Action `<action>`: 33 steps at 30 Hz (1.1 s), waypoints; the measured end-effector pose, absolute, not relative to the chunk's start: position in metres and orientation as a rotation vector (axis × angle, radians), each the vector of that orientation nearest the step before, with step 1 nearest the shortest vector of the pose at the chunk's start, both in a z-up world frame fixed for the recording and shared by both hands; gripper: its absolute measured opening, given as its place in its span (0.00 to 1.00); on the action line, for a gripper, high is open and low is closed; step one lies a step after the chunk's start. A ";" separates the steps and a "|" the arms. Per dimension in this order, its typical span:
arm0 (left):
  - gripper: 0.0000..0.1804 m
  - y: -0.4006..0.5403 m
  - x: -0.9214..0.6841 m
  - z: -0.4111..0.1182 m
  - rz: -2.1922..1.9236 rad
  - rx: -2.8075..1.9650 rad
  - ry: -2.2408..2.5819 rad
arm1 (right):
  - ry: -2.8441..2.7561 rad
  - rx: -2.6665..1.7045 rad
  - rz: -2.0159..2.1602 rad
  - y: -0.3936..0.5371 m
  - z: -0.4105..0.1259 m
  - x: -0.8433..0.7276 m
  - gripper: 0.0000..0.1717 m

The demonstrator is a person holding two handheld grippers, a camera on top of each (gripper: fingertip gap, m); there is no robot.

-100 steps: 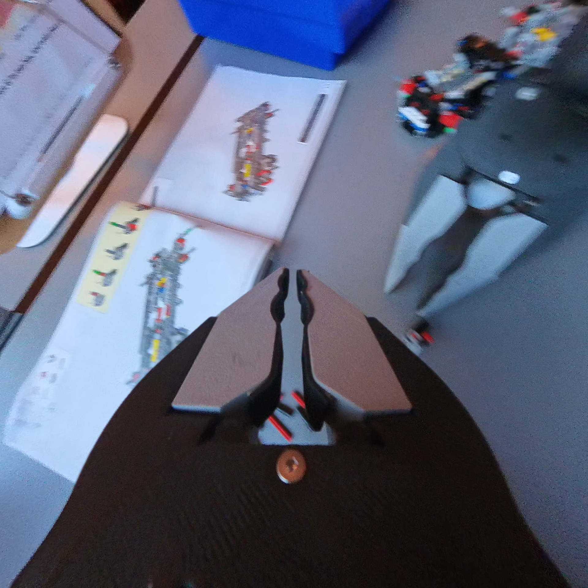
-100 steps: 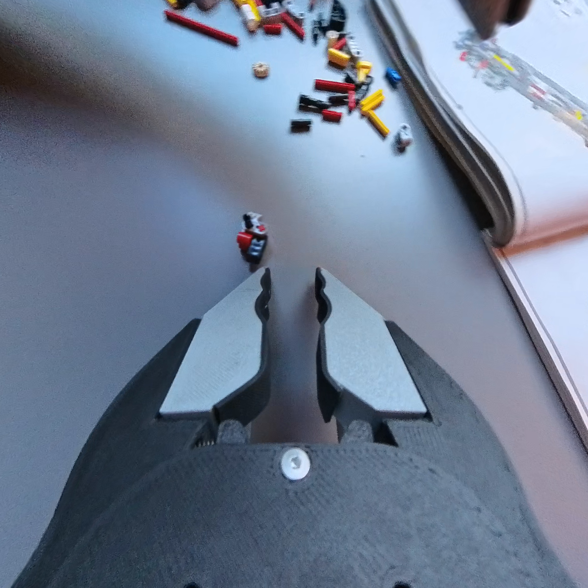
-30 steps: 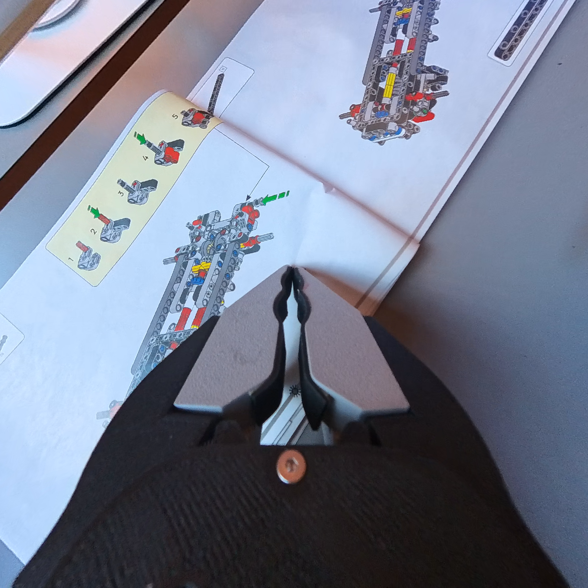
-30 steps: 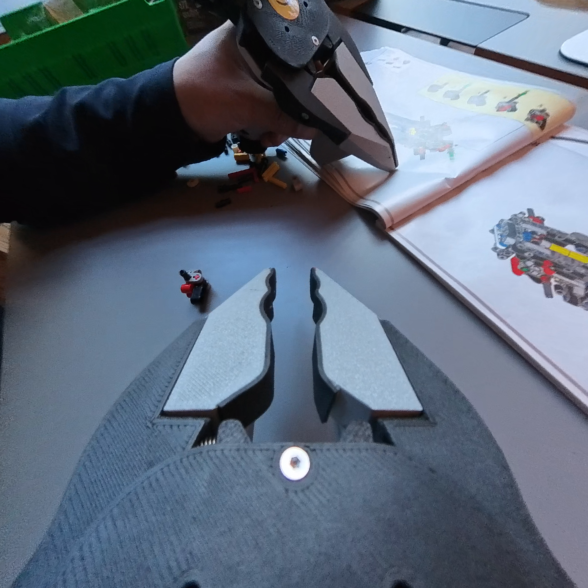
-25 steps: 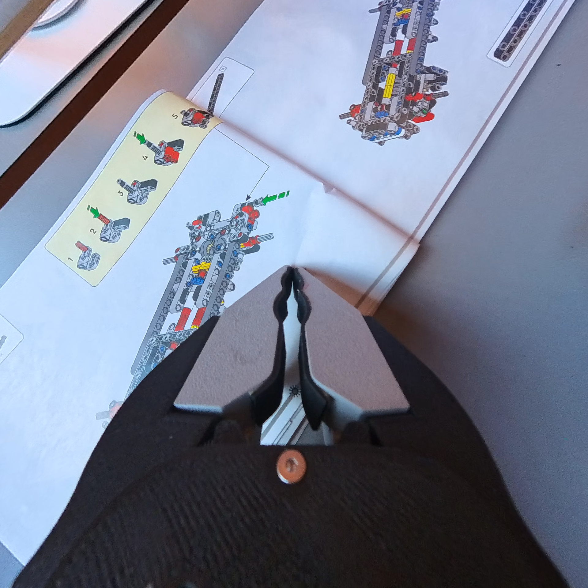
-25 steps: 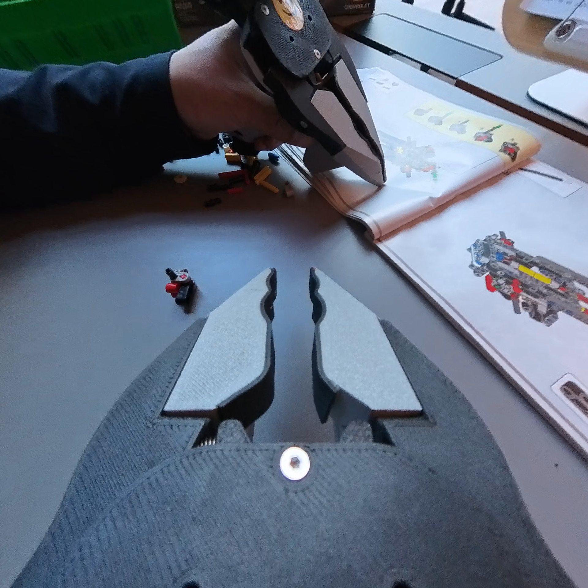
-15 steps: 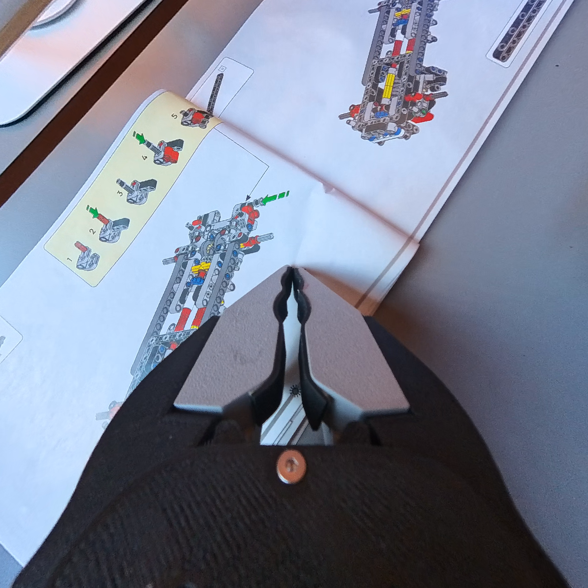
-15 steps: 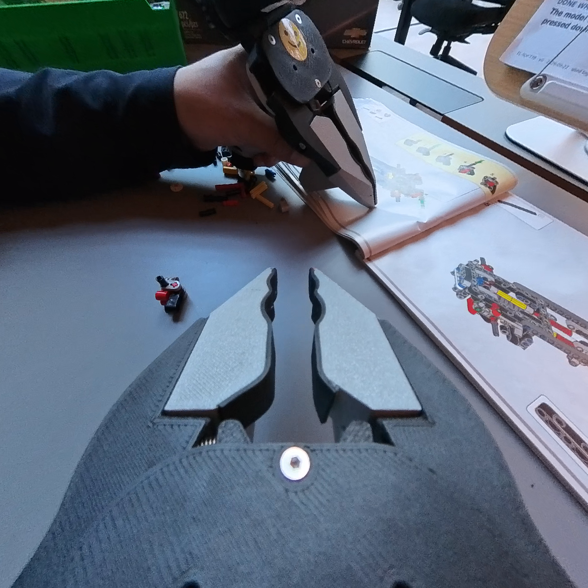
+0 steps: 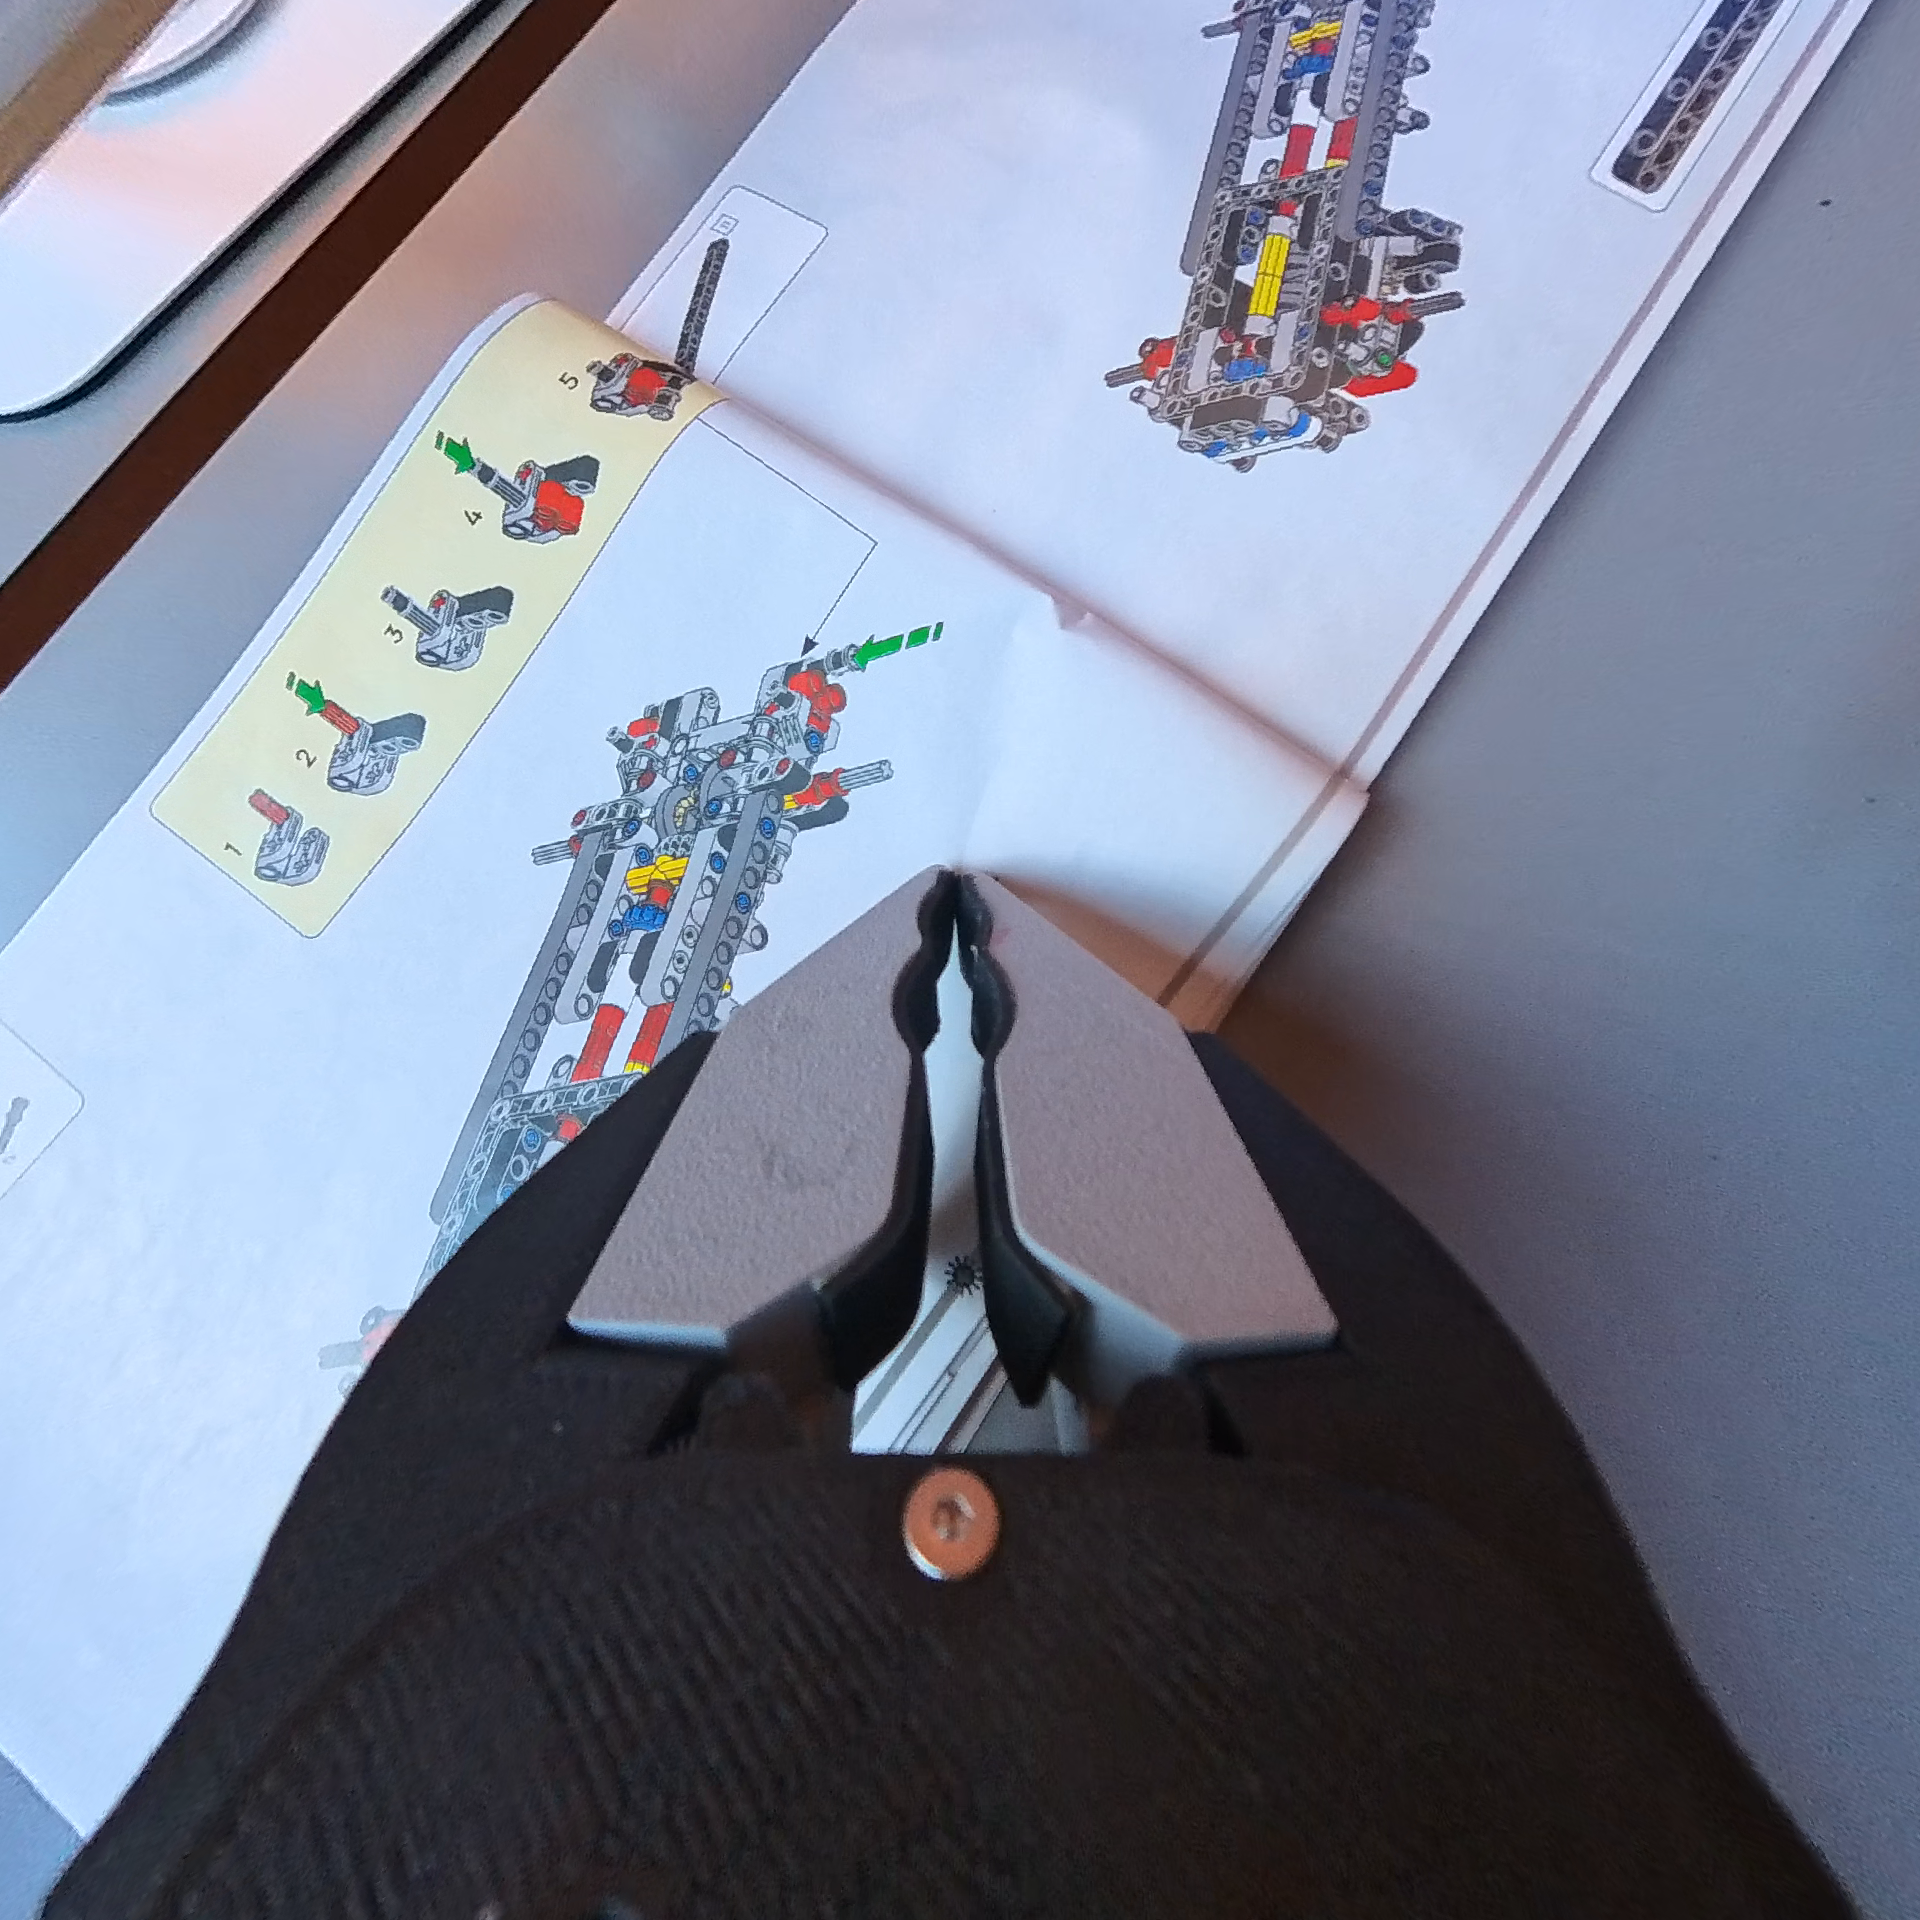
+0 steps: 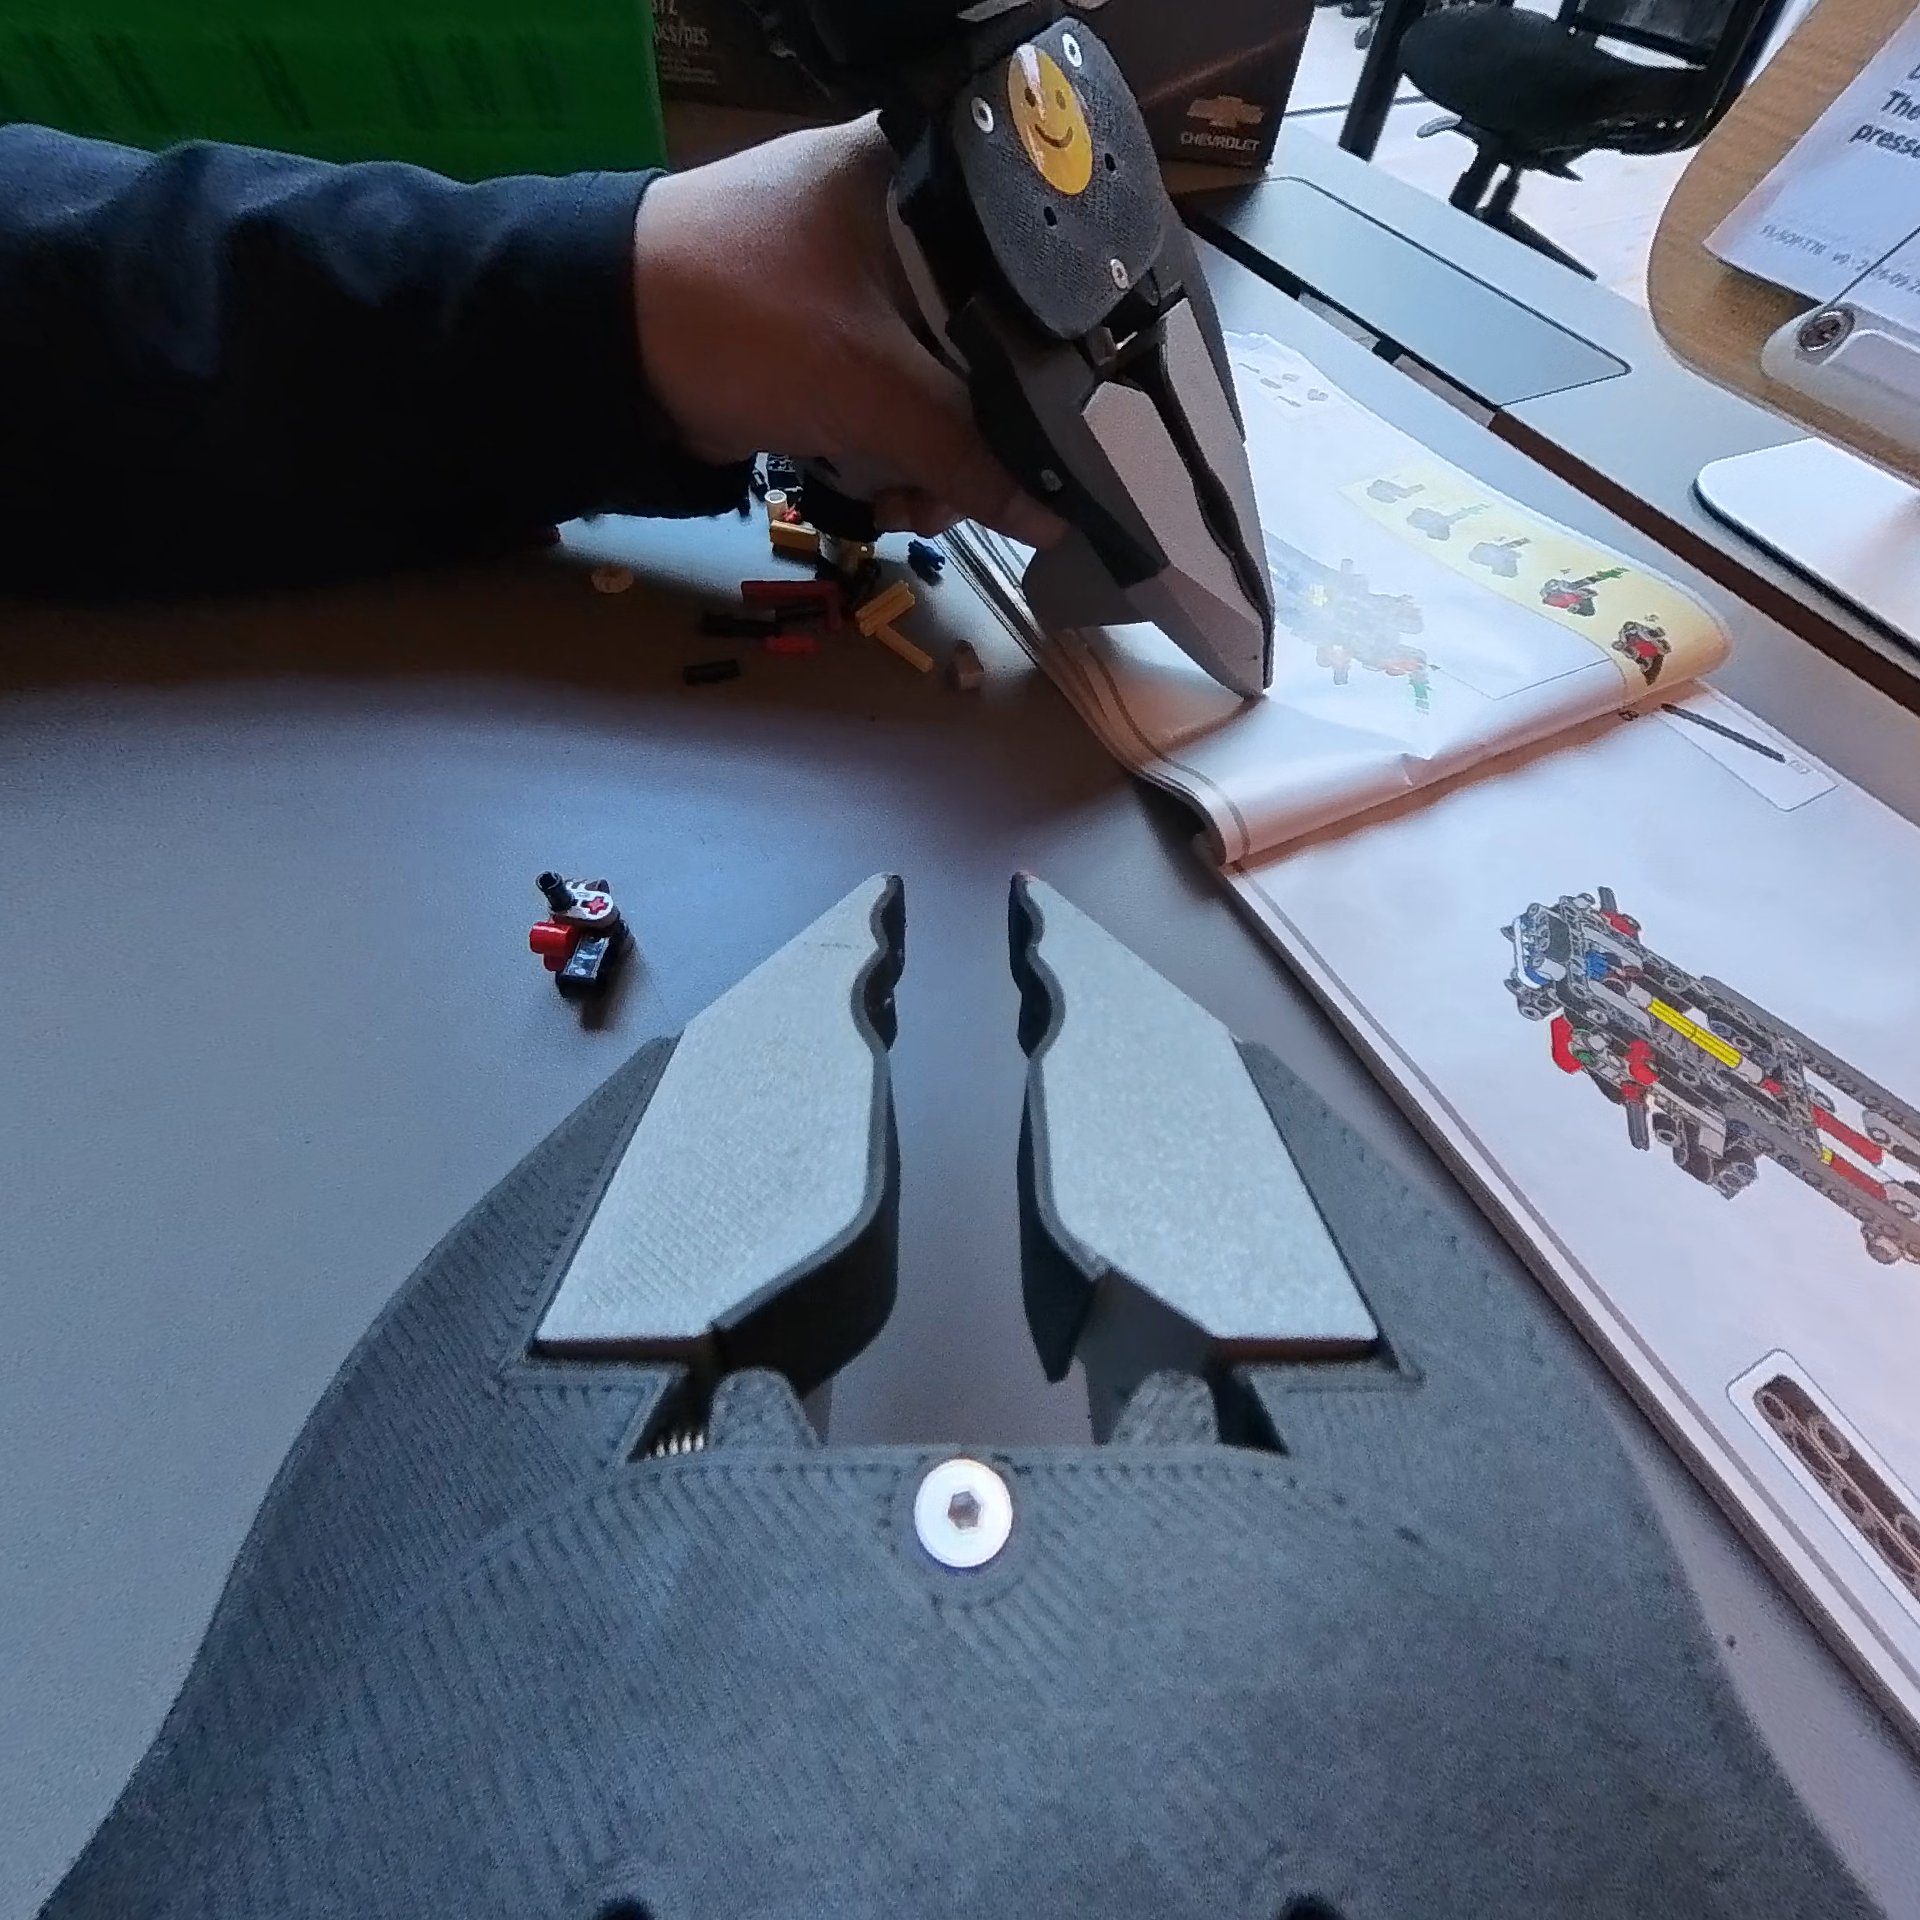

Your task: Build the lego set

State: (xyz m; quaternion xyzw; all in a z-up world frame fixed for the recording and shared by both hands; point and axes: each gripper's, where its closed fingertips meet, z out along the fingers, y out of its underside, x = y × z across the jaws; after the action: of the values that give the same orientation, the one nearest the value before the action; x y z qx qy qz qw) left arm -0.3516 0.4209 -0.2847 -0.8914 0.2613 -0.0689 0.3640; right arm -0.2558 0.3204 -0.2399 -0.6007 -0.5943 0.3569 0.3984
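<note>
Where the two tools stand: the left gripper [image 9: 956, 883] has its fingertips drawn together with nothing between them, tips resting on the open white paper instruction booklet [image 9: 935, 540]; the right gripper [image 10: 956, 894] hovers over bare tabletop with a clear gap between its fingers and nothing in it.
Left of the right gripper: a small red, black and grey brick assembly [image 10: 577, 935] lies near the left fingertip, not touching it.
Ahead of the right gripper: the left gripper [image 10: 1252, 681], held by a hand [image 10: 790, 343] in a dark sleeve; behind that hand, a scatter of small loose red, black and tan brick pieces [image 10: 821, 613].
Right of the right gripper: the booklet's flat page with a printed grey, red and yellow model drawing.
Booklet: pages curl up by the left gripper's tips; a pale yellow panel of numbered steps sits ahead and left of them.
Surface: a matte grey table [image 10: 312, 1039].
Room: a green crate [image 10: 312, 73], a dark cardboard box, a black office chair, and a silver stand foot [image 9: 156, 208] far off.
</note>
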 end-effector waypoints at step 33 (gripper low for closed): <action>0.00 0.421 -0.352 -0.285 -0.199 -2.298 0.663 | -1.508 -1.522 0.935 0.319 -0.239 -0.256 0.08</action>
State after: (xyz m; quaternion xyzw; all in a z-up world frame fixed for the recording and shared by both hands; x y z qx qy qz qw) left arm -0.3517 0.4211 -0.2848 -0.8923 0.2576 -0.0775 0.3625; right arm -0.2558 0.3189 -0.2393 -0.5992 -0.5937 0.3680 0.3912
